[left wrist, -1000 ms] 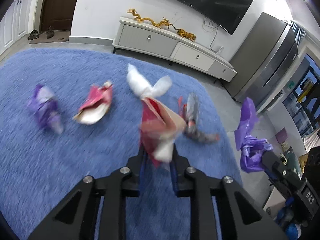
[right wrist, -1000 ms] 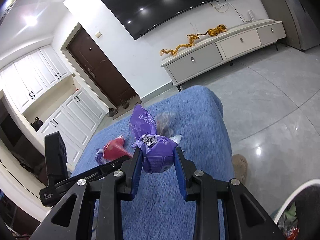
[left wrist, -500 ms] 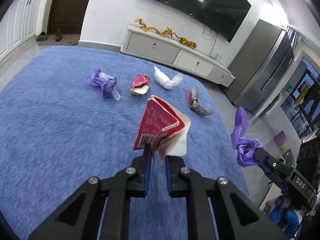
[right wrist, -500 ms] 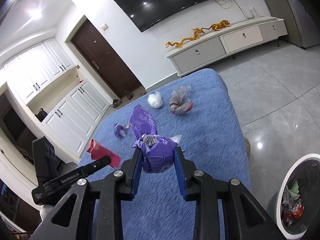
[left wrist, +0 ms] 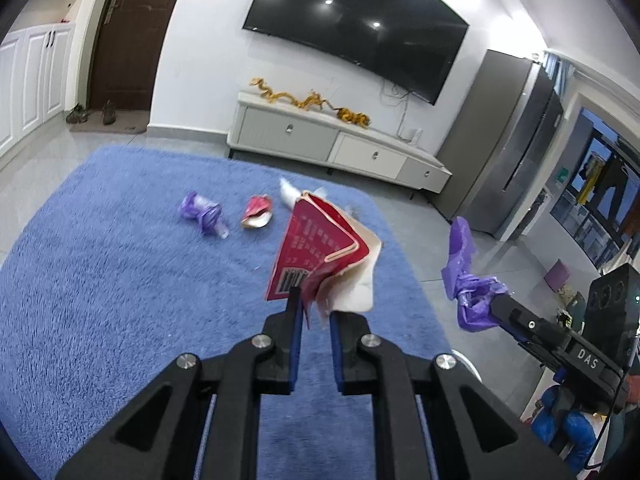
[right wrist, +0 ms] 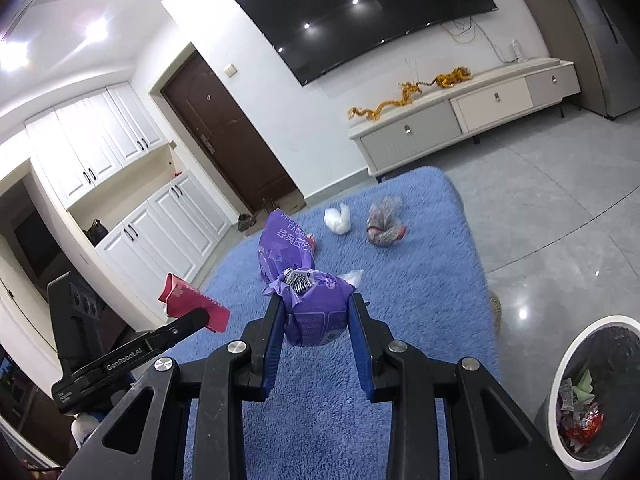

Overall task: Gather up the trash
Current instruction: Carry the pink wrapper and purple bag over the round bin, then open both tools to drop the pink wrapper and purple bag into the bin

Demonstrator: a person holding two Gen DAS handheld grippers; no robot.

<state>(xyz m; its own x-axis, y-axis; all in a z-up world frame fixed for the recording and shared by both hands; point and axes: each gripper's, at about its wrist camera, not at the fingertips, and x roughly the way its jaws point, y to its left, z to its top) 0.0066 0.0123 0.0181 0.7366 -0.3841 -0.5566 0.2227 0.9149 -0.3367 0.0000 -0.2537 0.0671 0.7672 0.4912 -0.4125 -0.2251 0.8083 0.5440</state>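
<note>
Ahead of the left wrist camera, the left gripper (left wrist: 314,300) is pinching a crumpled red carton (left wrist: 320,252) between its fingers (left wrist: 295,312), holding it above a shaggy blue rug (left wrist: 100,280). Farther off on the rug, a purple wrapper (left wrist: 202,212) and a red and cream wrapper (left wrist: 258,217) are lying near each other, with a bit of white tissue (left wrist: 287,196) showing past the carton's top edge. Beyond the rug, a low white TV cabinet (left wrist: 332,144) is standing against the wall under a wide dark television (left wrist: 356,28), golden dragon figures (left wrist: 308,100) lining its top. A brown door (left wrist: 132,36) is sitting to the left, a grey refrigerator (left wrist: 512,140) to the right.

Through the right wrist camera, the right gripper (right wrist: 318,316) is clamping a purple plastic package (right wrist: 308,296) over the same rug (right wrist: 420,300). A white tissue wad (right wrist: 337,220) and a clear crumpled bag (right wrist: 384,224) are lying at the rug's far end. On the grey tiled floor (right wrist: 560,200) at lower right, a white trash bin (right wrist: 588,392) is standing just beside the rug, already holding scraps. White cupboards (right wrist: 100,148) are lining the left wall.
</note>
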